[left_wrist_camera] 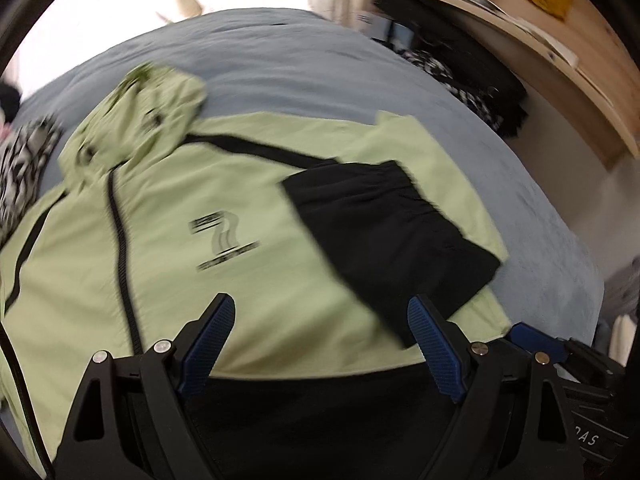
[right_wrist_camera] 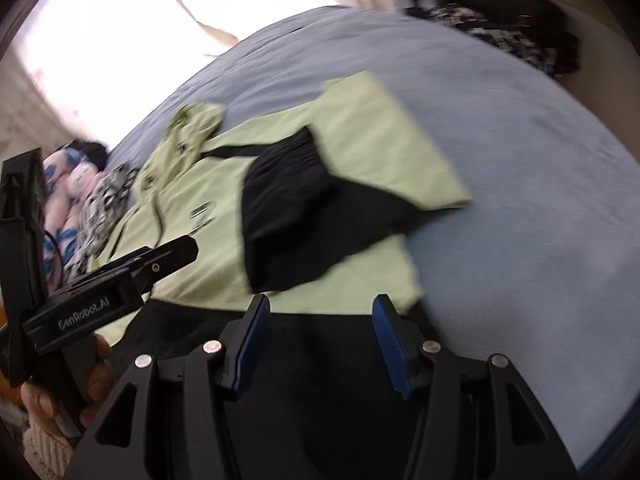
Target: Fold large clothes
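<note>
The green jacket [left_wrist_camera: 248,208] lies flat on the blue-grey bed [left_wrist_camera: 304,60], straight ahead of and just below both my claws, with its black hem band [right_wrist_camera: 320,344] nearest me and its hood [left_wrist_camera: 152,108] farthest away. So its long axis runs away from me, hem to hood, with the zipper [left_wrist_camera: 120,240] following that line on the left half. My left claw [left_wrist_camera: 320,336] is spread wide and grips nothing; it hovers over the hem near the middle of the jacket's front, though I cannot tell whether the fingertips touch the cloth. My right claw [right_wrist_camera: 320,340] is likewise released and empty, over the hem toward the jacket's right edge, where the bare bed begins just beside it. The right sleeve [left_wrist_camera: 384,240], black at its cuff end, is already laid across the chest, slanting from the shoulder down toward my claws, so its cuff end is the part of it nearest to both. In the left view the left side of the jacket spreads out past the frame edge, and I judge that side is not yet folded in. If so, my left claw is the nearer one for it, and the reach goes leftward, across the long axis, not along it. Both views are blurred, so fine creases are hard to read.
</note>
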Tool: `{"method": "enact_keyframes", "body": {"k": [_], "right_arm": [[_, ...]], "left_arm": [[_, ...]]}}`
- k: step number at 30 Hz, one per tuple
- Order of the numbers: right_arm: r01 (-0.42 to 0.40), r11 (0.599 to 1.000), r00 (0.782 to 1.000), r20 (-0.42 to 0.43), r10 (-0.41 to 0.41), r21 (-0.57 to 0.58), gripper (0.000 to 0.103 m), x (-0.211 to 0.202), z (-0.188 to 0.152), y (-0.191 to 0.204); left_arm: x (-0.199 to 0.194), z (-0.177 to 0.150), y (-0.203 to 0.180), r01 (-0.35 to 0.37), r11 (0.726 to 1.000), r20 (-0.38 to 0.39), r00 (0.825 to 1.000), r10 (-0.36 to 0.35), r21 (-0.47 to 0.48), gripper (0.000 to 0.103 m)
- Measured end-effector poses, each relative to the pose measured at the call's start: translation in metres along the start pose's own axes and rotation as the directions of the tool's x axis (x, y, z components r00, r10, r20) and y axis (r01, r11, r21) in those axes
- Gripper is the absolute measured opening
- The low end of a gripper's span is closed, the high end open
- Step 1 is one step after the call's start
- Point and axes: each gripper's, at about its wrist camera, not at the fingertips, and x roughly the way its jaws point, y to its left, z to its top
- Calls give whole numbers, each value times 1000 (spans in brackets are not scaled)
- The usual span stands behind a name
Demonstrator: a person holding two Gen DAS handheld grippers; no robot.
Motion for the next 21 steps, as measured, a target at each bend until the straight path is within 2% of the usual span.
{"method": "enact_keyframes", "body": {"k": [5,9,13,14,15,16,18,21], "right_arm": [[37,998,999,30,-39,56,54,-11,3,-22],[54,996,998,24,-56,78,54,-12,0,-33],[59,993,998,10,-60,98,54,-10,-5,-43],[60,993,998,8,-61,101,54,-10,-6,-44],[62,993,998,8,-63,102,54,-10,-6,-45],[70,992,997,8,-71,103,54,-10,-7,-46],[77,992,997,17,-79,98,54,-12,-7,-45],[78,993,996,32,-81,93,54,-15,-8,-44]], "left_arm": [[15,8,-44,5,996,-23,1000,-2,88,87],[35,8,-68,-74,986,-53,995,83,150,87],[57,8,-76,-158,969,-66,983,173,191,87],[62,10,-75,-178,965,-70,978,195,194,70],[65,12,-74,-179,964,-72,978,197,198,25],[70,17,-71,-173,965,-90,977,193,198,9],[65,31,-60,-182,971,-85,977,197,158,5],[34,52,-48,-229,965,26,974,227,131,4]]}}
